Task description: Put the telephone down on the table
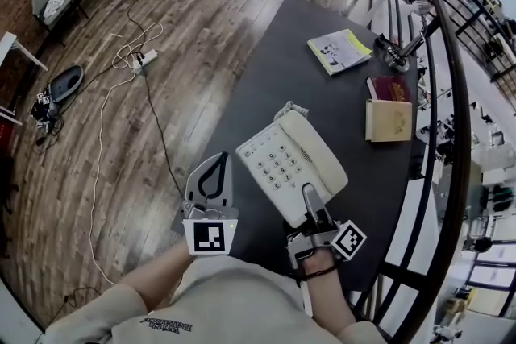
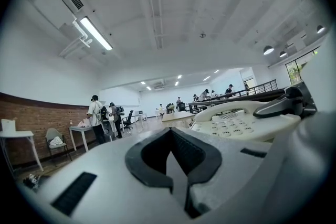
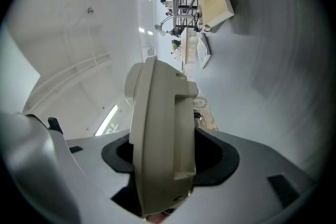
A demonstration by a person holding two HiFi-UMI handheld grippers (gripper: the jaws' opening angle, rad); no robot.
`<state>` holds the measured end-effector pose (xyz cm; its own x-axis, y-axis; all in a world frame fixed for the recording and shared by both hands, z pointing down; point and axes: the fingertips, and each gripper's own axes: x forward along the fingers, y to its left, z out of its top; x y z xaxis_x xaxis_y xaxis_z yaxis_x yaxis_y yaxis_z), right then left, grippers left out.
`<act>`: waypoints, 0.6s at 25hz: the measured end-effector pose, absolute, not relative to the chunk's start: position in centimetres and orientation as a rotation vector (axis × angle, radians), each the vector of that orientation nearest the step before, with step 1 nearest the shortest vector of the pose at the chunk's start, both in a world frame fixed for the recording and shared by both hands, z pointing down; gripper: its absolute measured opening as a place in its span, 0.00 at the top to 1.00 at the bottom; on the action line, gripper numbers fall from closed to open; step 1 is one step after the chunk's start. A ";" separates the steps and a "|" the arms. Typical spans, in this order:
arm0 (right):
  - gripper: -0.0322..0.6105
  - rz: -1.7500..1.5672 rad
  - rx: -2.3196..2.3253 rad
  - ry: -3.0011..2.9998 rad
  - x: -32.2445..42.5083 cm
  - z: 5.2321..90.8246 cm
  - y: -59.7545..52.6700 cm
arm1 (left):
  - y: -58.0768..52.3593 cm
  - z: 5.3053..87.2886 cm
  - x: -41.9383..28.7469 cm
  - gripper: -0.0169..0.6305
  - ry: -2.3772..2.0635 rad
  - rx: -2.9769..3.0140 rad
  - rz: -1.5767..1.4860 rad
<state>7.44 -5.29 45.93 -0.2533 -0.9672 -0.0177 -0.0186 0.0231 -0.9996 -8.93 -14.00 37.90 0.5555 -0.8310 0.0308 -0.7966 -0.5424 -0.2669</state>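
One telephone (image 1: 290,165), clamped at its near edge in the right gripper (image 1: 311,204) jaws, over the tabletop (image 1: 322,84) toward 6 o'clock. Left gripper (image 1: 213,177), at its 9 o'clock: jaws closed, empty. Step judged: set-down. Next: level it, lower, release.

Dark grey table (image 1: 266,84), long and running away toward the railing, and most of its top is bare. At the far end lies a yellow-green booklet (image 1: 339,51), flat, cover up. Just beside it, at the table's edge, sits what looks like a desk lamp's base (image 1: 395,56), though it's small and hard to read. Nearer, a dark red booklet (image 1: 389,88), and touching its near edge a tan book (image 1: 388,121). The cream telephone (image 1: 292,165) is over the near end; whether it touches the top, can't tell.
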 end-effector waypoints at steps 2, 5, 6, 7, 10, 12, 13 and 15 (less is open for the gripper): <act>0.53 -1.382 -1.070 1.421 7.8 46.3 -5.6 | -14.2 38.5 -8.6 0.97 1.385 -2.566 -0.261; 0.53 -1.401 -1.078 1.442 8.5 47.0 -6.2 | -14.6 39.1 -8.0 0.97 1.431 -2.582 -0.238; 0.53 -1.405 -1.082 1.450 8.6 47.2 -6.5 | -14.8 39.2 -7.8 0.97 1.439 -2.584 -0.224; 0.53 -1.408 -1.087 1.455 8.8 47.3 -6.9 | -15.2 39.4 -7.6 0.97 1.435 -2.580 -0.226; 0.53 -1.410 -1.091 1.445 9.2 47.8 -8.5 | -16.6 40.5 -6.7 0.97 1.414 -2.565 -0.263; 0.53 -1.408 -1.091 1.439 9.7 48.2 -9.9 | -18.1 41.1 -6.1 0.97 1.413 -2.564 -0.272; 0.53 -1.407 -1.094 1.439 10.0 48.3 -10.8 | -19.0 41.2 -5.8 0.97 1.411 -2.561 -0.274; 0.53 -1.401 -1.110 1.450 10.7 48.5 -12.7 | -21.1 41.2 -5.2 0.97 1.412 -2.564 -0.255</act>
<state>10.70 -12.68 48.48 -0.2797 -0.9599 0.0202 -0.0533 -0.0055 -0.9986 -5.16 -21.10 41.19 0.5282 -0.8475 0.0528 -0.8124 -0.5225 -0.2587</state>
